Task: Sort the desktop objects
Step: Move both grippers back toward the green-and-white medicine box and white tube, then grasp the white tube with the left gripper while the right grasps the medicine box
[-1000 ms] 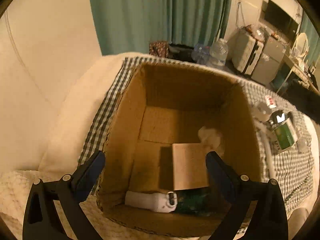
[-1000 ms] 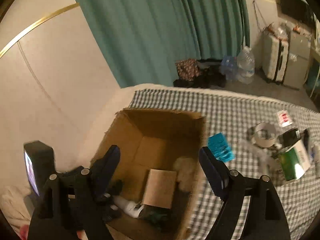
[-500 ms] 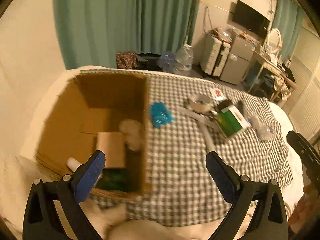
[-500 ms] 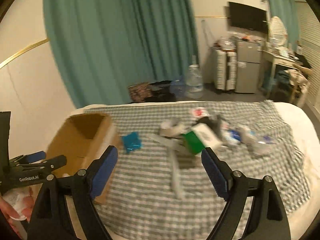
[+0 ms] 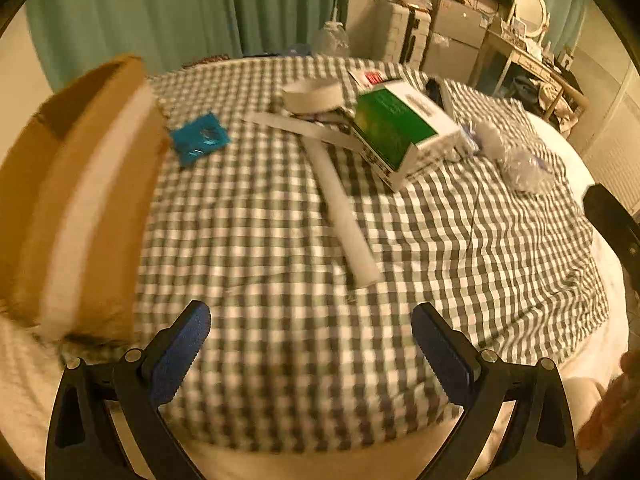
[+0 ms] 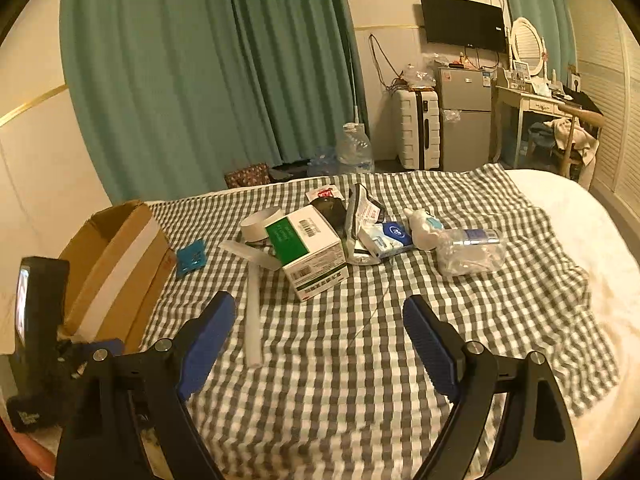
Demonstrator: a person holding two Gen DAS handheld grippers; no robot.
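A cardboard box (image 5: 76,208) stands at the left on the checked cloth (image 5: 260,240); it also shows in the right wrist view (image 6: 116,264). A green and white carton (image 6: 308,250), a white tube (image 6: 254,316), a blue packet (image 6: 191,257), a tape roll (image 6: 258,226), a crushed clear bottle (image 6: 468,250) and small packs (image 6: 386,238) lie on the cloth. My left gripper (image 5: 306,340) is open and empty above the cloth's near edge. My right gripper (image 6: 320,332) is open and empty, short of the carton.
Teal curtains (image 6: 208,80) hang behind. A suitcase (image 6: 416,130), a small fridge (image 6: 464,116) and a desk (image 6: 532,104) stand at the back right. The left gripper's body (image 6: 40,340) shows at the right wrist view's left edge.
Both grippers have swung right, away from the box's opening, toward the items spread on the cloth. Both stay open and empty.
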